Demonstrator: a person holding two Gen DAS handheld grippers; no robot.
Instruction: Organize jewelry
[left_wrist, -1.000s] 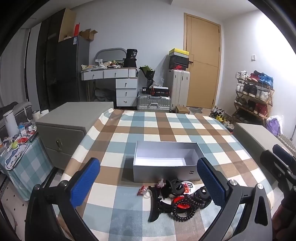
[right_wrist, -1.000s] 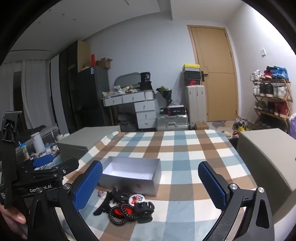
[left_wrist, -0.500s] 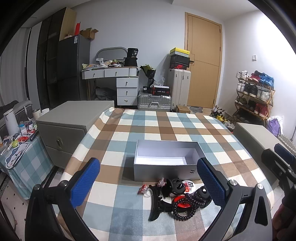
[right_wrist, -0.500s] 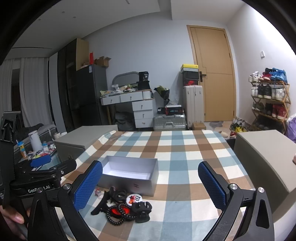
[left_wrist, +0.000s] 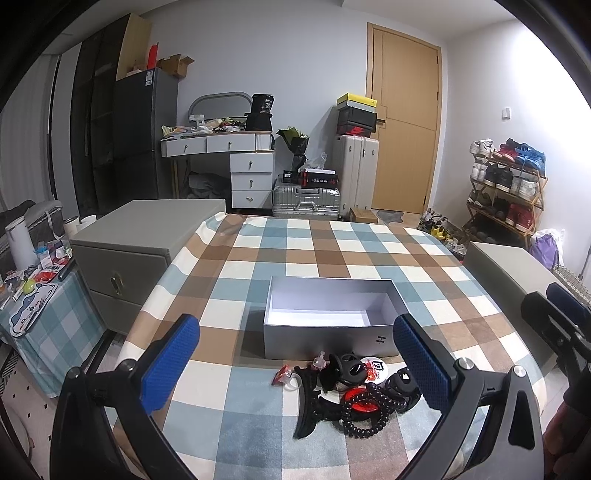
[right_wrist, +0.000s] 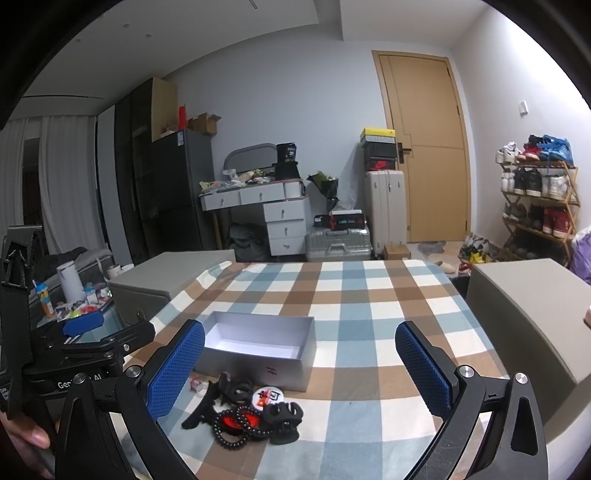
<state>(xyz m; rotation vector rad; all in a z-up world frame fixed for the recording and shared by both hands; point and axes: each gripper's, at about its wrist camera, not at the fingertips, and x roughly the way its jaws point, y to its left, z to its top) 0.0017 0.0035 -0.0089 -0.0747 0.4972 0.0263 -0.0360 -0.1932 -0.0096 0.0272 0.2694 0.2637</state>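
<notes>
Step in hand: approach, nothing picked yet, by my read. Left gripper (left_wrist: 295, 363) hangs above the near edge of the table (left_wrist: 332, 240), jaws spread wide, nothing between the blue pads (left_wrist: 170, 362). Right gripper (right_wrist: 300, 369) is the same: jaws wide apart, empty, pointing over the table twd the far edge.

Jewelry pile (left_wrist: 351, 391) sits near the near edge, just in front of the grey box (left_wrist: 328, 317), w/ the closest bits almost touching the box's front wall. The box is open-topped and looks empty inside. Its long axis runs left-right, parallel to the near edge; in the right wrist view it's skewed, one corner twd the camera.

In the pile: a black hair claw (left_wrist: 314, 402), long axis running near-to-far, one pointed end twd the near edge; a black bead bracelet (left_wrist: 364, 413) coiled over a red disc (left_wrist: 360, 400); a second black claw (right_wrist: 282, 419) at the pile's right side; a round white badge (right_wrist: 267, 396) close to the box; a small red-and-clear piece (left_wrist: 284, 378) at the left end.

Next move, prob.: drop one gripper onto an outer item (small left piece or right claw), close on it, lift, carry over the front wall & release inside. Items overlap, so the bracelet may drag the disc along; pick from the edges first.
</notes>
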